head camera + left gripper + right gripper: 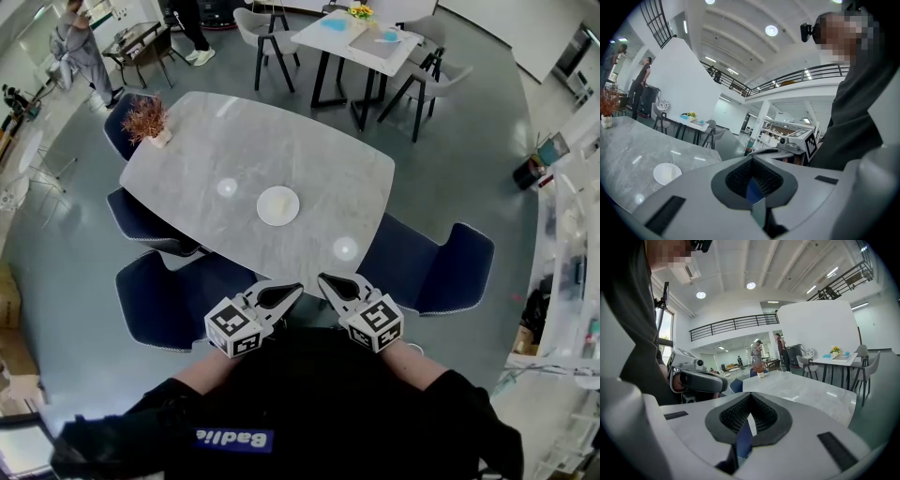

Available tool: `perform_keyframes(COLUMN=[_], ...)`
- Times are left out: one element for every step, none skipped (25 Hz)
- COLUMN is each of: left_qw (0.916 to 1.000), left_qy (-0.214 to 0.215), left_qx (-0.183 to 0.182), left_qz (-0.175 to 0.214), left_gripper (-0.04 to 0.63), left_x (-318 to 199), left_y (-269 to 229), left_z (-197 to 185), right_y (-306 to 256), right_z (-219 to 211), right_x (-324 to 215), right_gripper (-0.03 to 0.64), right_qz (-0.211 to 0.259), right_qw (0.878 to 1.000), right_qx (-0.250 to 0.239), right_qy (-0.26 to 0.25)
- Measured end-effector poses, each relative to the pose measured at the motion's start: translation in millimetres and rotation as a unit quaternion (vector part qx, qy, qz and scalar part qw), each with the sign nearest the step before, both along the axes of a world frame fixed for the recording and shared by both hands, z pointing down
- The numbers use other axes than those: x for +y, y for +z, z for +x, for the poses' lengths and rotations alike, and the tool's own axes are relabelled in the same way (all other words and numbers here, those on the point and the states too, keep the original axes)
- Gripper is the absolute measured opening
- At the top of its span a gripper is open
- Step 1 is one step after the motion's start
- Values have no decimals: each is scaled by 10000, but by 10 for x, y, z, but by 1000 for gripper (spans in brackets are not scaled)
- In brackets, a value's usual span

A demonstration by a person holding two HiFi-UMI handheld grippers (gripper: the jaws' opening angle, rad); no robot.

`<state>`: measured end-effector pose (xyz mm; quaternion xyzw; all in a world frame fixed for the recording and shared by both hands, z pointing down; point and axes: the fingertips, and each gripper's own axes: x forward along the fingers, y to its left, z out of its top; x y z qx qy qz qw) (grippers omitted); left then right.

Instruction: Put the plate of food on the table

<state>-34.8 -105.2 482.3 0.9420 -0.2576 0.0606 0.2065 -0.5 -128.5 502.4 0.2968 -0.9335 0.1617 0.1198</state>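
Observation:
A white plate (278, 205) with pale food lies near the middle of the grey marble table (216, 141); the left gripper view shows the plate (667, 173) low at the left. Both grippers hover close to my chest, off the table's near edge and well short of the plate. My left gripper (293, 290) is shut with nothing in it, its jaws pressed together (752, 161). My right gripper (324, 279) is likewise shut and holds nothing (749, 401). The tips point toward each other, a small gap apart.
Navy chairs (436, 267) (164, 300) stand round the table. A small potted plant (147, 120) sits on its far left corner. Behind stands a white table (361, 37) with grey chairs; two people (82, 52) are at the far left. Shelving (572, 234) lines the right.

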Motion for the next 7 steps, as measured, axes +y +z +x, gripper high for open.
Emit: perform_keyframes(left_qw=[10000, 10000, 10000, 10000, 10000, 10000, 10000], left_qy=[-8, -14, -19, -21, -23, -24, -25], left_qx=[5, 9, 11, 14, 14, 14, 13], left_qz=[-11, -18, -21, -20, -20, -20, -20], left_gripper=[8, 8, 8, 8, 8, 8, 8], left_x=[1, 1, 1, 1, 0, -1, -3], left_y=[-2, -2, -1, 2, 6, 10, 15], left_z=[-8, -13, -16, -16, -15, -14, -12], right_y=[-4, -4, -2, 2, 8, 13, 18], right_z=[-6, -10, -11, -10, -8, -7, -5], right_x=[1, 3, 3, 3, 2, 1, 1], right_gripper=[11, 10, 11, 11, 11, 11, 11], right_qz=[1, 1, 1, -2, -8, -16, -25], right_qw=[10000, 10000, 10000, 10000, 10000, 10000, 10000], right_qx=[1, 1, 3, 5, 8, 10, 12], right_qy=[-1, -2, -3, -3, -3, -3, -3])
